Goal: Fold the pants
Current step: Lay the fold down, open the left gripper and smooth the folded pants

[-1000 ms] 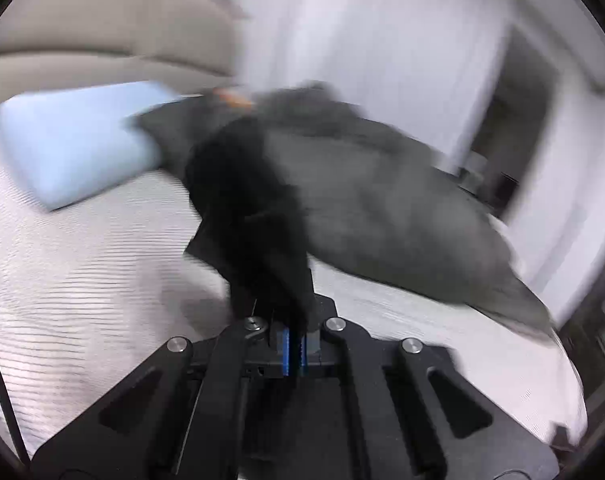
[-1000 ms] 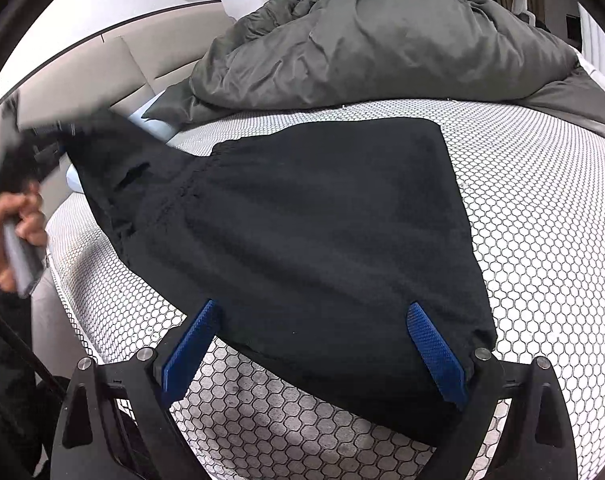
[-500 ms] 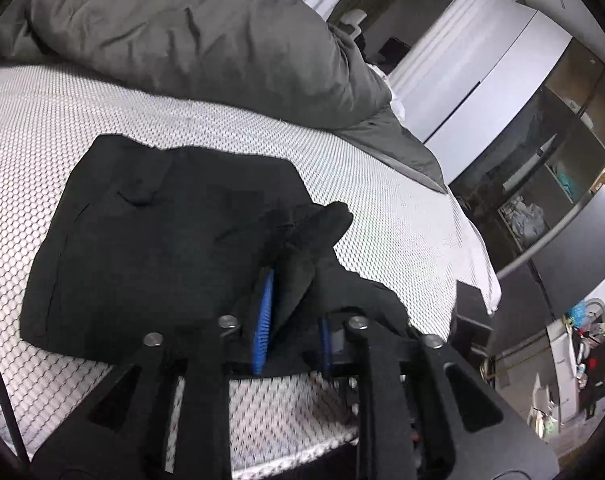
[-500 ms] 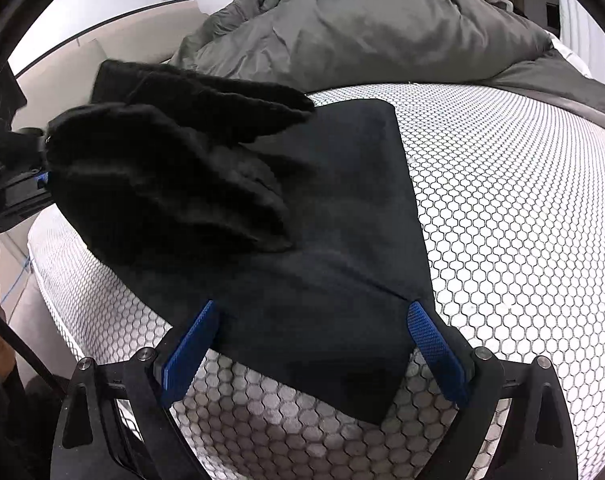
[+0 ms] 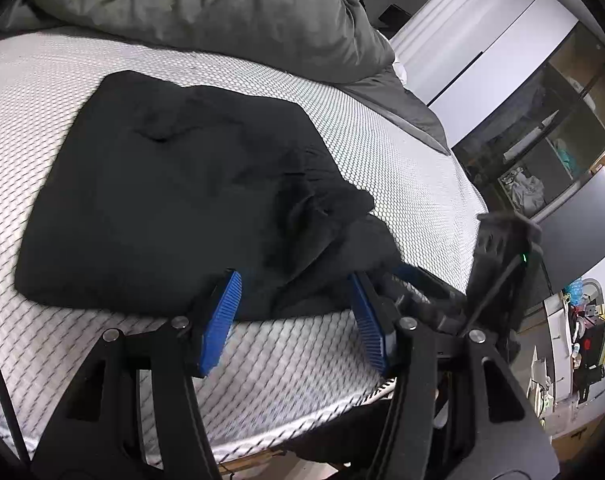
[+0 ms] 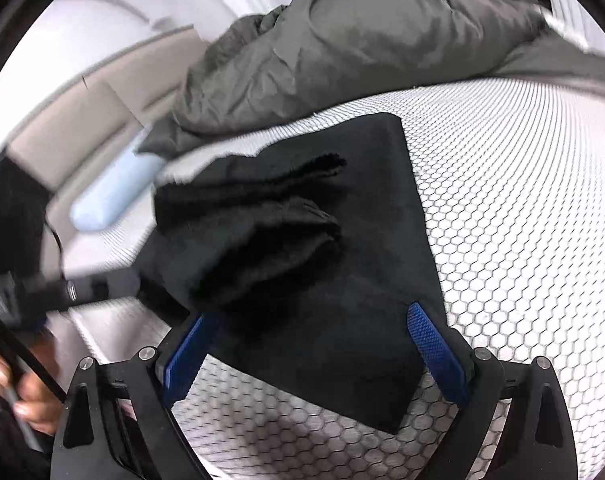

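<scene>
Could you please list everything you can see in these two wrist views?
pants: one, black, partly folded on the mattress, bunched at the near edge
mattress: one, white honeycomb cover, under the pants
duvet: one, grey, heaped at the far side
pillow: one, light blue, by the beige headboard
cabinet: one, dark, glass-fronted, beyond the bed
left hand-held gripper: black, blue pads, jaws opening, pads off the cloth
right hand-held gripper: black, blue pads, open over the pants
hand: one, lower left in the right wrist view
</scene>
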Demonstrator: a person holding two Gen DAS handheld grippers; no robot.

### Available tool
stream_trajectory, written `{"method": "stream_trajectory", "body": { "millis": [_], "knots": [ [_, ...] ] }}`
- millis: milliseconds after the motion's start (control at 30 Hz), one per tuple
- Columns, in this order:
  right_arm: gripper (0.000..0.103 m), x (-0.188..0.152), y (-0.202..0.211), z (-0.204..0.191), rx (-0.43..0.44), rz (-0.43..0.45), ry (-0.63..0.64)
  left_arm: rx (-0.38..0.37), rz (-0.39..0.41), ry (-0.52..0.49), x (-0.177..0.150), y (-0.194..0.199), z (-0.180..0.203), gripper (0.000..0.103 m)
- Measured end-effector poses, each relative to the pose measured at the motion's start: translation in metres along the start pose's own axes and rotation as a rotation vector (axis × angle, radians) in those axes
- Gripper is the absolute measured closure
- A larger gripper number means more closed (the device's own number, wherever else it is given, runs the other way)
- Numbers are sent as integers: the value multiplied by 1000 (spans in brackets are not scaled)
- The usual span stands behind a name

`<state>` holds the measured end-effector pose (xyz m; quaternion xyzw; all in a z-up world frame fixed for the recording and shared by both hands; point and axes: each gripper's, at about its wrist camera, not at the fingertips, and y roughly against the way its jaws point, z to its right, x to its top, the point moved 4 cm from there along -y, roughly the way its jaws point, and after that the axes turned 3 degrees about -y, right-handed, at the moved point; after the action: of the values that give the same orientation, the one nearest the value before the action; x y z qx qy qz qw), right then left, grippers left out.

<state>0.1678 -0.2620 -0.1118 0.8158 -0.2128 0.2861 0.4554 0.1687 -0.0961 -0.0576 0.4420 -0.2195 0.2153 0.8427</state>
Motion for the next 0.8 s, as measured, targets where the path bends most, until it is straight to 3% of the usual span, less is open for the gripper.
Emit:
{"method": "stream_trajectory", "body": {
  "millis": [167,333,400,467,567,600,700,800],
  "knots": [
    [14,6,10,8,132,-9,-121,-5,70,-2,5,35,-15,46],
    [14,14,29,12,169,31,-152,160,151,-36,36,28,-49,41],
    [14,16,38,16,173,55,-162,241,123,-30,36,7,-67,41],
    [14,18,44,20,177,80,-172,246,80,-15,25,-10,-76,41],
    [17,22,55,22,178,117,-156,290,76,-112,20,-20,-67,41],
    [18,23,55,21,194,113,-153,307,68,-142,17,-24,-64,39],
    [43,19,36,7,194,32,-101,335,44,-194,9,-31,-59,37],
    [47,10,5,1,105,-70,-55,326,36,-214,7,-31,-59,37]
  ]
}}
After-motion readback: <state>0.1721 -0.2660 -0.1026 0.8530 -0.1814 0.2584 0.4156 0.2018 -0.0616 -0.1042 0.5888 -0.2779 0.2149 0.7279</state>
